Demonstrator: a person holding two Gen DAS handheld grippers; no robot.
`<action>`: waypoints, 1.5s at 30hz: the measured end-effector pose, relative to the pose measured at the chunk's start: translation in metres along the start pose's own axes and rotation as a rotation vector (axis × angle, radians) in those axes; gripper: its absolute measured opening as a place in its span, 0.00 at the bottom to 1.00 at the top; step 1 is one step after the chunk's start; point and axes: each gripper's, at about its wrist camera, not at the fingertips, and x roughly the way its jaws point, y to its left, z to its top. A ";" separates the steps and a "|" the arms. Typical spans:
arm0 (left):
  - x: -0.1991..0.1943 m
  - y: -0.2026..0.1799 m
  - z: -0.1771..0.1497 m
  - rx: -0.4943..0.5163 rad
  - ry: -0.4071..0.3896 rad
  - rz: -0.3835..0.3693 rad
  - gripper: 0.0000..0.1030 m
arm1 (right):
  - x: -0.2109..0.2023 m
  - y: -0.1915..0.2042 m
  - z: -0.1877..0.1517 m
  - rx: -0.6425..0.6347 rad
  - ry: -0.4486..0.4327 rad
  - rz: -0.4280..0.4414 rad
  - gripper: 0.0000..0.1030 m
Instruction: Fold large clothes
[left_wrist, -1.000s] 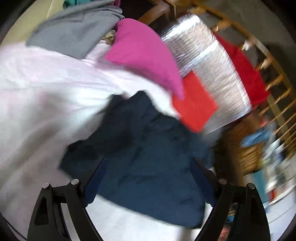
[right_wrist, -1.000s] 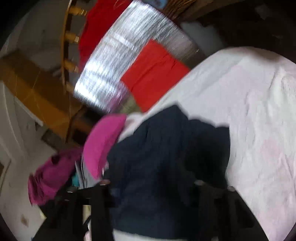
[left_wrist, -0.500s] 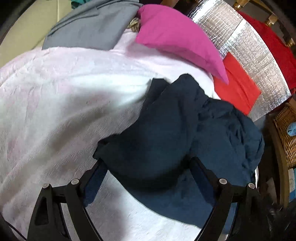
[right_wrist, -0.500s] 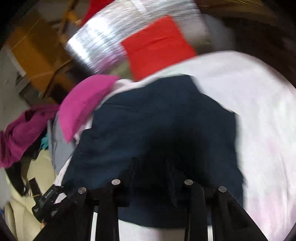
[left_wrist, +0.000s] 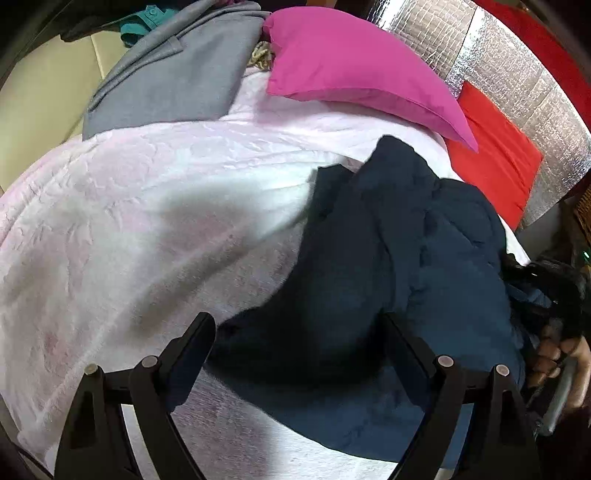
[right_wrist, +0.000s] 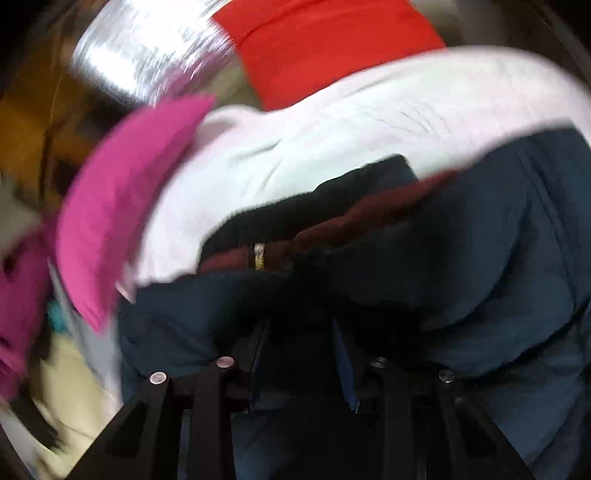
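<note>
L gripper (left_wrist: 299, 343): jaws wide, not clamped; navy jacket (left_wrist: 406, 258) lies between and past the fingers, bunched on the pale pink blanket (left_wrist: 129, 229). R gripper (right_wrist: 299, 343): jaws narrow, just opened slightly after closing; jacket fabric (right_wrist: 480, 240) fills the gap, appears pinched but view is blurred. Maroon lining and zip pull (right_wrist: 259, 256) show at jacket edge. A hand (left_wrist: 561, 362) at the jacket's right side. Further back: magenta pillow (left_wrist: 354, 62), grey garment (left_wrist: 177, 74), red cloth (left_wrist: 495, 155) on silver foil mat (left_wrist: 517, 77).
</note>
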 end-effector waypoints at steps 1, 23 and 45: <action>-0.004 0.001 0.001 0.001 -0.016 0.010 0.88 | -0.008 -0.003 -0.002 -0.001 -0.017 0.003 0.36; 0.001 -0.012 -0.010 0.078 0.002 0.230 0.88 | -0.190 -0.127 -0.127 0.004 -0.145 -0.002 0.54; -0.022 0.037 0.006 0.068 -0.009 0.008 0.88 | -0.216 -0.180 -0.129 0.111 -0.138 0.110 0.66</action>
